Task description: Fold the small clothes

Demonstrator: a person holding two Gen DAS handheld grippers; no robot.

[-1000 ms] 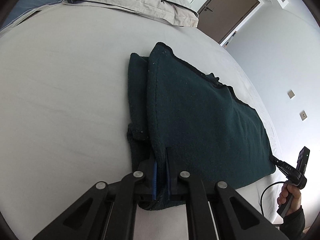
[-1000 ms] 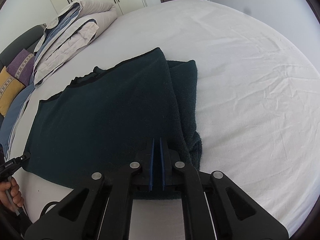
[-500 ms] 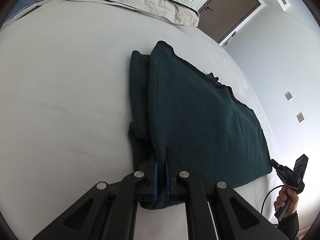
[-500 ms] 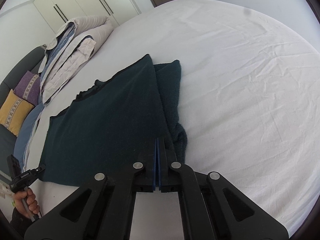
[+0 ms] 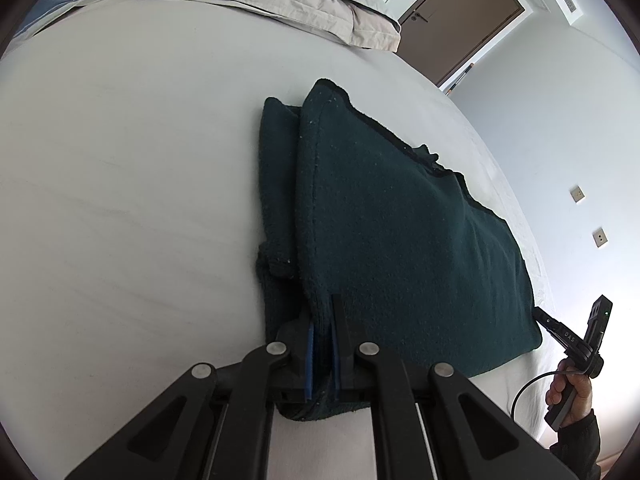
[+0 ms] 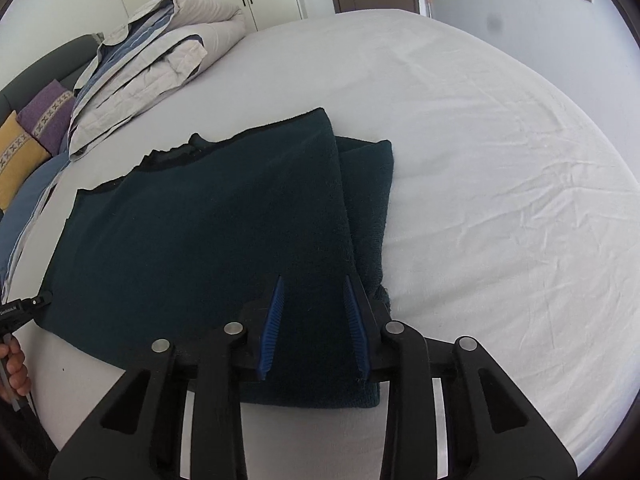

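Observation:
A dark green fleece garment [image 5: 400, 240] lies folded flat on the white bed; it also shows in the right wrist view [image 6: 208, 240]. A folded sleeve strip sticks out along its side [image 5: 276, 184]. My left gripper [image 5: 323, 320] is shut on the garment's near corner fold. My right gripper [image 6: 314, 312] is open, its blue pads either side of the garment's near edge, holding nothing. The right gripper also shows at the far corner in the left wrist view [image 5: 560, 326].
A folded beige and blue duvet [image 6: 160, 52] lies at the head of the bed [image 6: 500, 160]. Yellow and purple cushions [image 6: 24, 148] sit at the left. A brown door [image 5: 460, 16] and wall sockets stand beyond.
My right gripper has opened and let go of the garment's edge. My left gripper stays shut on its corner. The garment has settled flat.

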